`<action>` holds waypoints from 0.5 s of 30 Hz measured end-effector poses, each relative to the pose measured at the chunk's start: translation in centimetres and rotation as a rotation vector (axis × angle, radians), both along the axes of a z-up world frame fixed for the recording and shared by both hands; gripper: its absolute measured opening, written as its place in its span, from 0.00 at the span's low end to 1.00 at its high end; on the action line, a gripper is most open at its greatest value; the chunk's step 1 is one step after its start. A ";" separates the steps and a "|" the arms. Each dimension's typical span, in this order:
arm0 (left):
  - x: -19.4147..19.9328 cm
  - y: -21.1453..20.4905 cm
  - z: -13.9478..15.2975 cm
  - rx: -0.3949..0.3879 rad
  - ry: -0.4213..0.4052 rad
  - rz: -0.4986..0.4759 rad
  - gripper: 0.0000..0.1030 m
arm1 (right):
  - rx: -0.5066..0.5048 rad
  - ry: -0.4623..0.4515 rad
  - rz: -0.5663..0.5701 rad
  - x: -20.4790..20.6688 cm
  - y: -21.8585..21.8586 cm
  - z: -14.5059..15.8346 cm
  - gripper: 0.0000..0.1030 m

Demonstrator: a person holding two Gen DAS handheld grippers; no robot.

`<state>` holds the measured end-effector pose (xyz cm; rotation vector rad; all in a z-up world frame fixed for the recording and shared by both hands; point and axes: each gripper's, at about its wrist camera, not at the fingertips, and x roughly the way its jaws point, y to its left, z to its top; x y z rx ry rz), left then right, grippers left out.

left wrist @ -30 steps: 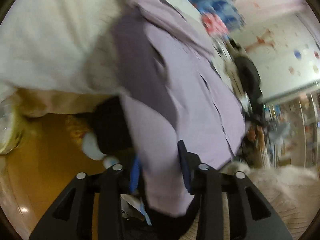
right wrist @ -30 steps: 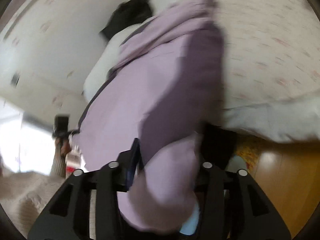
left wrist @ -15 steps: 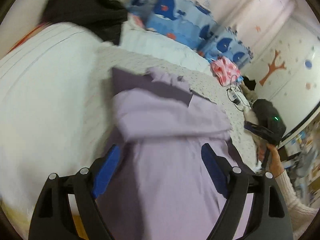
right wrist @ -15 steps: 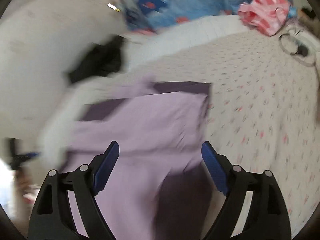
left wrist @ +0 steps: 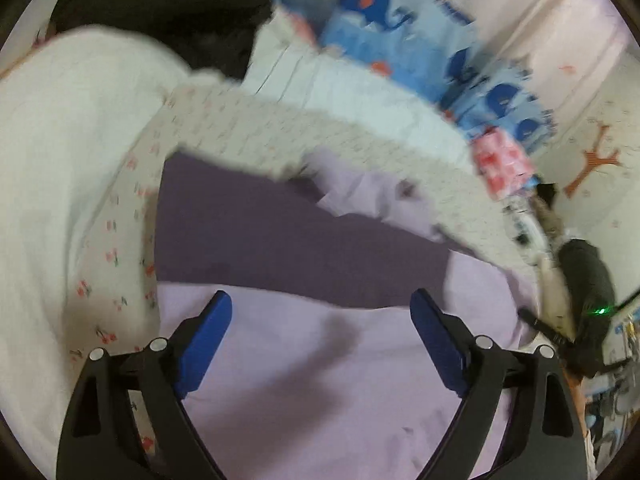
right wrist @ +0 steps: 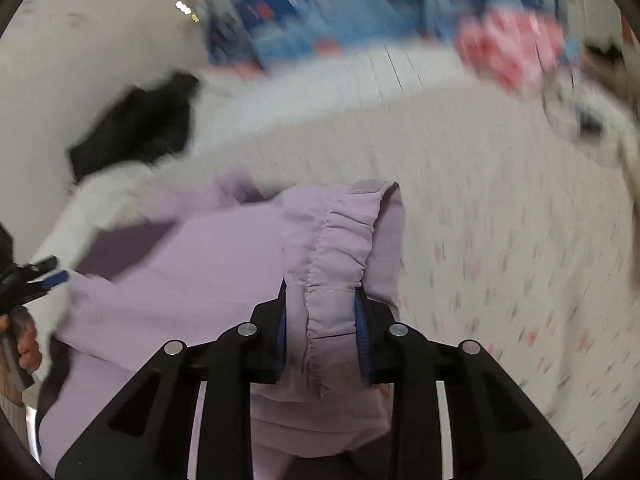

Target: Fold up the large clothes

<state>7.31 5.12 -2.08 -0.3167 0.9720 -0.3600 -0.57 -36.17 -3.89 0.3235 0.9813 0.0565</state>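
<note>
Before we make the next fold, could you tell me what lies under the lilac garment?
Around the lilac garment the cherry-print sheet of the bed shows, so it lies on that. Anything directly beneath is covered. The right gripper pinches its gathered cuff.

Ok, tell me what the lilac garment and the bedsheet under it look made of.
Lilac garment: thin, matte woven cloth, probably cotton or a blend; the stitched gathered hem puckers finely and it drapes in soft folds. Bedsheet: matte printed cotton-like fabric with small red sprigs; blur hides the weave.
</note>
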 end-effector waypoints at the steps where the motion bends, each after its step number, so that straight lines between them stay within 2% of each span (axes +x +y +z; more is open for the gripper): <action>1: 0.6 -0.4 -1.5 0.017 0.029 -0.013 0.84 | 0.041 0.013 -0.003 0.1 -0.5 -1.2 0.28; 2: 0.7 -0.8 -3.0 0.057 0.040 -0.041 0.84 | 0.091 -0.008 -0.022 -0.3 -1.2 -1.0 0.29; 3: 0.4 -1.2 -3.2 0.094 0.027 -0.047 0.84 | 0.108 -0.021 -0.039 -0.5 -1.4 -0.4 0.32; 4: 0.0 -1.8 -3.1 0.139 0.005 -0.058 0.85 | 0.080 -0.054 -0.077 -1.2 -1.6 0.8 0.34; 6: -0.5 -2.6 -2.8 0.191 -0.012 -0.093 0.90 | -0.058 -0.181 -0.131 -2.6 -1.0 4.3 0.38; 8: -0.3 -2.6 -3.0 0.190 -0.009 -0.097 0.93 | -0.092 -0.295 -0.114 -3.2 0.0 6.4 0.47; 9: -0.2 -2.6 -3.2 0.183 -0.006 -0.094 0.93 | -0.100 -0.334 -0.062 -2.8 1.0 7.0 0.49; 11: 0.1 -2.5 -3.5 0.180 0.000 -0.075 0.93 | -0.120 -0.267 -0.009 -1.0 2.5 6.0 0.50; 13: 0.2 -2.6 -3.8 0.181 -0.001 -0.058 0.93 | -0.111 -0.025 0.026 2.8 2.8 0.5 0.50; 14: 0.1 -2.8 -3.8 0.175 -0.005 -0.063 0.93 | -0.102 0.011 0.045 3.6 2.6 -1.5 0.50; 15: 0.0 -2.7 -3.5 0.169 -0.006 -0.073 0.93 | -0.091 0.000 0.040 3.5 2.2 -1.7 0.50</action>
